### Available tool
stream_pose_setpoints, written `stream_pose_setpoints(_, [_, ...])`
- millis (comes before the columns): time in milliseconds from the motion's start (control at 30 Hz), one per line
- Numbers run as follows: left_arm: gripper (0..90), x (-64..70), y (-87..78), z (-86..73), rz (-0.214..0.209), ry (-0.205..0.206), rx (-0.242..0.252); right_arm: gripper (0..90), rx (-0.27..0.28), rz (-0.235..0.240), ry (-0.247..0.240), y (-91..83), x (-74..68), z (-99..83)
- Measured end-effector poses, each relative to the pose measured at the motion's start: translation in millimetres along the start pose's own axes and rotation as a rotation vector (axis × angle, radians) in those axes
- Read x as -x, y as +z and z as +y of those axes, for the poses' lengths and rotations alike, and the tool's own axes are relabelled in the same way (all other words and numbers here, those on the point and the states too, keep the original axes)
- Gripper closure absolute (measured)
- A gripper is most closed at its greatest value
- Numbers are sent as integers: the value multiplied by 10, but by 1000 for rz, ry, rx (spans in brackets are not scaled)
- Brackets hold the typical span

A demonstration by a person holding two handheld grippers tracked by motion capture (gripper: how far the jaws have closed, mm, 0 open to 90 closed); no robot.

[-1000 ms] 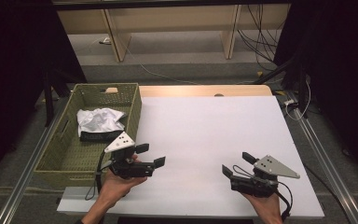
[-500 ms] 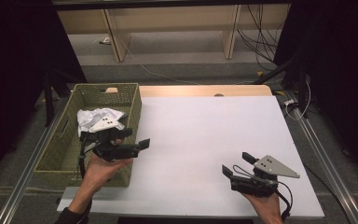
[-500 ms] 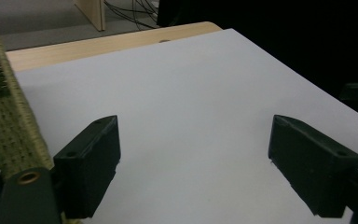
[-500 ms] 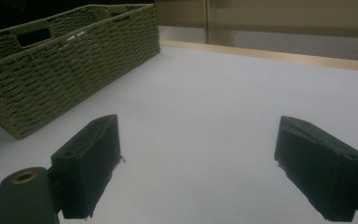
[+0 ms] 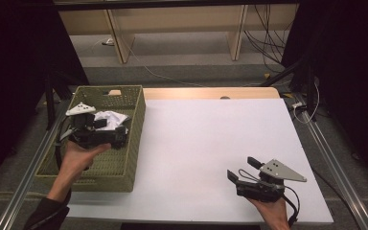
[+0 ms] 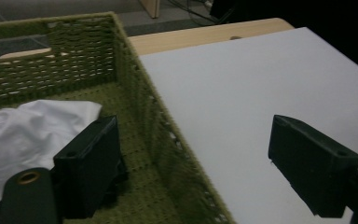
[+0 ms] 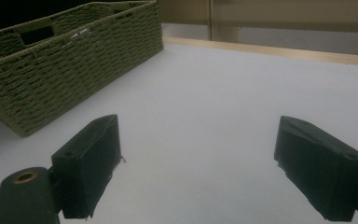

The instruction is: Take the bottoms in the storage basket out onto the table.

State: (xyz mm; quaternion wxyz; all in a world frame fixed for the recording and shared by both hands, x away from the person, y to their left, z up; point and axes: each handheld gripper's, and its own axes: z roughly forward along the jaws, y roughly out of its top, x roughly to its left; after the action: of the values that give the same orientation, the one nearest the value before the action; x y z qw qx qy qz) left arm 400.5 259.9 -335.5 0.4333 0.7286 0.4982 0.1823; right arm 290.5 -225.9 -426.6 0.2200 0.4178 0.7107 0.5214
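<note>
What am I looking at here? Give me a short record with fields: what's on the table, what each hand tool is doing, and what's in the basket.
Table: white table top
Basket: green woven basket at the table's left edge
Basket contents: crumpled white cloth
Left gripper: over the basket, jaws open, straddling the basket's right wall, beside the cloth
Right gripper: near the front right of the table, jaws open, holding nothing
Cloth gripped: not yet

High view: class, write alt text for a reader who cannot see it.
The left gripper, jaws open, hangs over a green woven basket by a crumpled white cloth. The right gripper rests open on the white table.
</note>
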Motion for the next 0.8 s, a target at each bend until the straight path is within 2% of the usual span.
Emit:
stream_pose_setpoints(33, [166,0,0,0,0,0,0,156,0,0,0,0,0,0])
stream_pose_setpoints(267, [164,-415,136,128,97,-42,-52,157,-2,4,-1,5,5,-6])
stream_pose_setpoints(300, [163,-523,196,149,117,-55,-76,157,-2,6,1,9,5,-7])
stream_pose_setpoints(333, [163,-523,196,149,117,-55,-76,157,-1,8,0,10,5,-8])
stream_pose_setpoints(400, [161,-668,290,171,134,-63,-110,157,0,10,-4,12,5,-8])
stream_pose_setpoints(433, [160,-668,290,171,134,-63,-110,157,0,10,-4,12,5,-8])
stream_pose_setpoints(500, [160,-786,386,188,171,-63,-139,157,-6,12,-5,17,5,-12])
stream_pose_setpoints(600, [158,-863,457,196,185,-71,-153,158,-8,19,-7,24,3,-13])
stream_pose_setpoints(633, [157,-956,542,208,204,-76,-184,158,-11,22,-8,26,2,-15])
stream_pose_setpoints(667, [158,-1007,584,208,216,-87,-192,158,-11,24,-9,28,-1,-18])
stream_pose_setpoints(700, [159,-1007,584,208,216,-87,-192,158,-13,26,-12,28,-4,-18])
stream_pose_setpoints(733, [159,-1094,658,202,220,-97,-210,157,-11,30,-13,28,-6,-17])
stream_pose_setpoints(800, [159,-1134,689,202,230,-90,-222,158,-11,33,-13,28,-8,-17])
